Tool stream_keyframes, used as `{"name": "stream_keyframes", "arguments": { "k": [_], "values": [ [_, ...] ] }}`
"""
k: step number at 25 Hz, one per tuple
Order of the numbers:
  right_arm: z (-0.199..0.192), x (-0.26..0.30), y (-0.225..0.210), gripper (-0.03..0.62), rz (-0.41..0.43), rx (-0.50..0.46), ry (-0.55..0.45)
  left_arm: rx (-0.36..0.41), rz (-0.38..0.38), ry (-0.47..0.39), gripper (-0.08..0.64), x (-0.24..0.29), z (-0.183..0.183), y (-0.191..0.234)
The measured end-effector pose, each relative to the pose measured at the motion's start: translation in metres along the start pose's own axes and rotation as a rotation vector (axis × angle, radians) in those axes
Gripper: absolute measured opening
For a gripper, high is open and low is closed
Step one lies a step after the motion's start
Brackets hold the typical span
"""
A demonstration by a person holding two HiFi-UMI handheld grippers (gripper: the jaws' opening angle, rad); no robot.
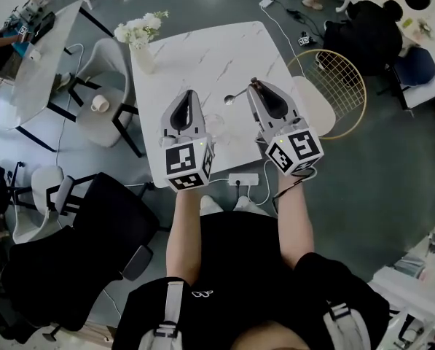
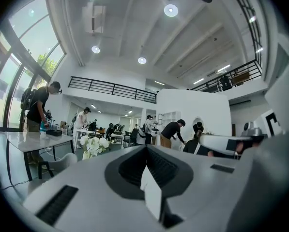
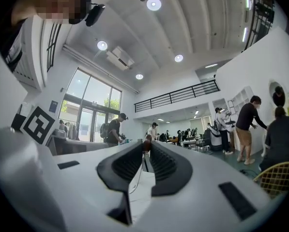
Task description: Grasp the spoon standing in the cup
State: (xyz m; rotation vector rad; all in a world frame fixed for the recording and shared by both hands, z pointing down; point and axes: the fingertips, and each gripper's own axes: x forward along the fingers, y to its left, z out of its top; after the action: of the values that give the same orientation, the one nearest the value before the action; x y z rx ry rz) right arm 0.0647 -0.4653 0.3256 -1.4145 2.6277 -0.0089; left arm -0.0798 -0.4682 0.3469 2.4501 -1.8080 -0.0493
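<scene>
A metal spoon (image 1: 235, 95) hangs over the white marble table (image 1: 202, 57), bowl end to the left. My right gripper (image 1: 255, 84) is shut on its handle at the jaw tips. In the right gripper view only a small dark bit of the spoon (image 3: 146, 140) shows between the nearly closed fingertips of the right gripper (image 3: 146, 145). A clear glass cup (image 1: 214, 125) stands faintly visible between the two grippers. My left gripper (image 1: 189, 93) rests to the cup's left, shut and holding nothing; the left gripper (image 2: 146, 148) has its jaws meeting at the tips in its own view.
A vase of white flowers (image 1: 140, 39) stands at the table's far left corner. A white power strip (image 1: 243, 179) lies at the near edge. A gold wire chair (image 1: 334, 86) is to the right and a grey chair (image 1: 100, 115) to the left. People stand at distant tables.
</scene>
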Motion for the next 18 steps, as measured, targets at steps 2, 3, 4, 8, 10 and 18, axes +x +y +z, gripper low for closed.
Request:
{"name": "stream_keyframes", "arguments": {
  "k": [2, 3, 4, 8, 10, 18],
  "values": [
    [0.0016, 0.0003, -0.0025, 0.054, 0.002, 0.002, -0.006, 0.007, 0.002, -0.008, 0.015, 0.0009, 0.0032, -0.0010],
    [0.0023, 0.0003, -0.0038, 0.054, 0.004, 0.004, -0.009, 0.010, 0.003, -0.010, 0.015, 0.0013, 0.0044, -0.0015],
    [0.0027, 0.0002, -0.0050, 0.054, 0.005, 0.006, -0.011, 0.013, 0.004, -0.011, 0.015, 0.0016, 0.0053, -0.0022],
    [0.0040, 0.0005, -0.0062, 0.054, 0.020, 0.011, -0.015, 0.017, 0.003, -0.011, 0.015, 0.0030, 0.0057, -0.0062],
    [0.0045, 0.0012, -0.0050, 0.054, 0.027, 0.009, -0.016, 0.017, 0.002, -0.010, 0.015, 0.0032, 0.0053, -0.0076],
    [0.0010, 0.0007, -0.0041, 0.054, 0.038, 0.008, -0.011, 0.006, 0.006, -0.002, 0.015, 0.0044, 0.0008, -0.0073]
  ]
}}
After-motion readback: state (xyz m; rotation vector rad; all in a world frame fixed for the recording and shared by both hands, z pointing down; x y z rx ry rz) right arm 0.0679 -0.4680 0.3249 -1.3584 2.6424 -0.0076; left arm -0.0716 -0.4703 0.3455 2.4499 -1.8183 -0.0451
